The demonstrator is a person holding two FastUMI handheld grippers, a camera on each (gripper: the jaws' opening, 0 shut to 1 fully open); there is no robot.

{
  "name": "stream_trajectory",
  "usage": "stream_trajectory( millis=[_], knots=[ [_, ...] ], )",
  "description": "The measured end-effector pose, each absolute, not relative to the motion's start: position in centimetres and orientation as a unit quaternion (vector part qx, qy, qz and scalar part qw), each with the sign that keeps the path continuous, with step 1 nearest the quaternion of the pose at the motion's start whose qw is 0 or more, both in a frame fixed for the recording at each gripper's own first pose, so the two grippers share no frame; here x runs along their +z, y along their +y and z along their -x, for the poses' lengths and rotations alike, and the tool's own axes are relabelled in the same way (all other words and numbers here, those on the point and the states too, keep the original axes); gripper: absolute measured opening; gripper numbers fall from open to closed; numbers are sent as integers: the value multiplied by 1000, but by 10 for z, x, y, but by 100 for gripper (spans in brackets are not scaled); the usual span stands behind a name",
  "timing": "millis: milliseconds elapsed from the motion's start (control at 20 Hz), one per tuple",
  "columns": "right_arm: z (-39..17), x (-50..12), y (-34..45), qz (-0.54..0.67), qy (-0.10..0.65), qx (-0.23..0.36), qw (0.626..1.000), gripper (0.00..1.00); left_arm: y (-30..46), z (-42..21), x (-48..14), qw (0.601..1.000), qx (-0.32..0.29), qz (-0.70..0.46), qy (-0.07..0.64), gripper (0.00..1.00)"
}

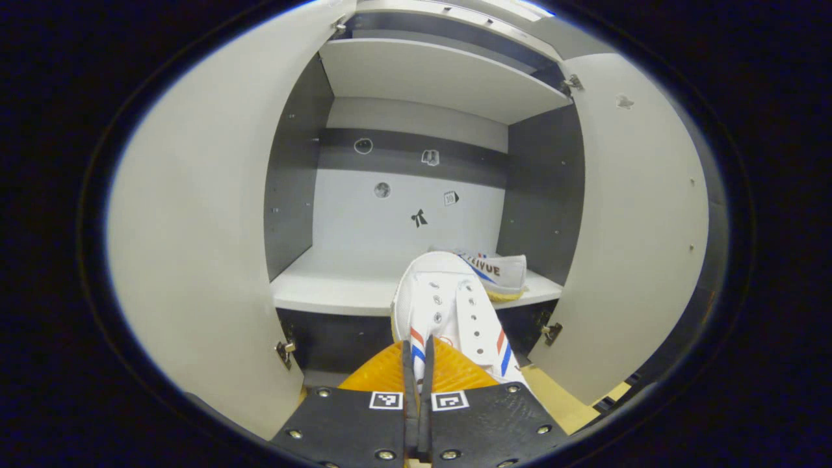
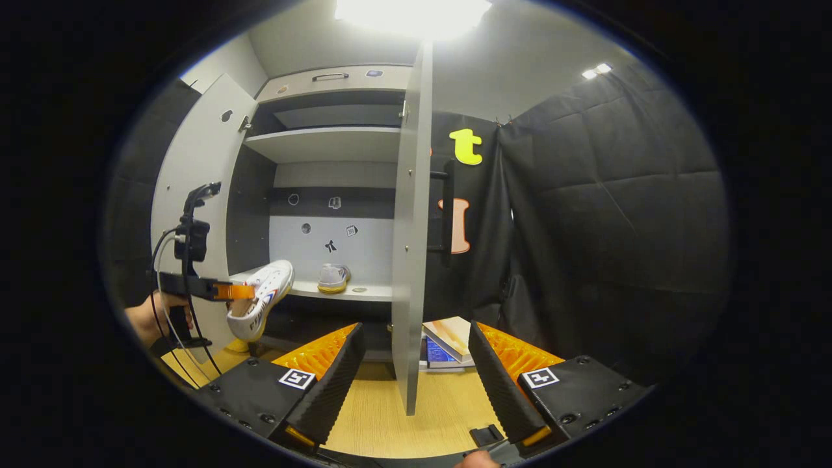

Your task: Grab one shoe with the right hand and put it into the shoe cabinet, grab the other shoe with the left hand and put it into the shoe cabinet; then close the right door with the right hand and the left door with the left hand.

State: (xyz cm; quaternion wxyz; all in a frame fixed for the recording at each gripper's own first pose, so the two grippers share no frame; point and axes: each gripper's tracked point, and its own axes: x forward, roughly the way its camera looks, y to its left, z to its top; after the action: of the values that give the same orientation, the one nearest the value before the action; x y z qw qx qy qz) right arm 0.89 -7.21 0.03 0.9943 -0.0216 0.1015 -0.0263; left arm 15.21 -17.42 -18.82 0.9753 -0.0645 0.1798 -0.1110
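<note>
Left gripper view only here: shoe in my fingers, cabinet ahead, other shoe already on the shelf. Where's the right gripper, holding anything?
Observer: The right gripper is open and empty. It is back from the cabinet, facing the edge of the open right door.
Operator: Does that door have a handle outside?
Observer: Yes, there is a dark bar handle on its outer face.
Operator: How does my shoe sit from the side?
Observer: The held shoe is tilted. Its toe is up at the front edge of the shelf and its heel hangs lower.
</note>
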Motion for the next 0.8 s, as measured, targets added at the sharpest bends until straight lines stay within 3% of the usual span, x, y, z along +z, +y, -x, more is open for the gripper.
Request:
stream_trajectory(
  millis=[400, 800],
  knots=[
    [-5, -5, -89, 22, 112, -46, 992, 99, -173, -151, -185, 985, -91, 50, 137, 1],
    [3, -11, -110, 33, 122, -64, 990, 99, -171, -150, -183, 986, -63, 44, 146, 1]
  ],
)
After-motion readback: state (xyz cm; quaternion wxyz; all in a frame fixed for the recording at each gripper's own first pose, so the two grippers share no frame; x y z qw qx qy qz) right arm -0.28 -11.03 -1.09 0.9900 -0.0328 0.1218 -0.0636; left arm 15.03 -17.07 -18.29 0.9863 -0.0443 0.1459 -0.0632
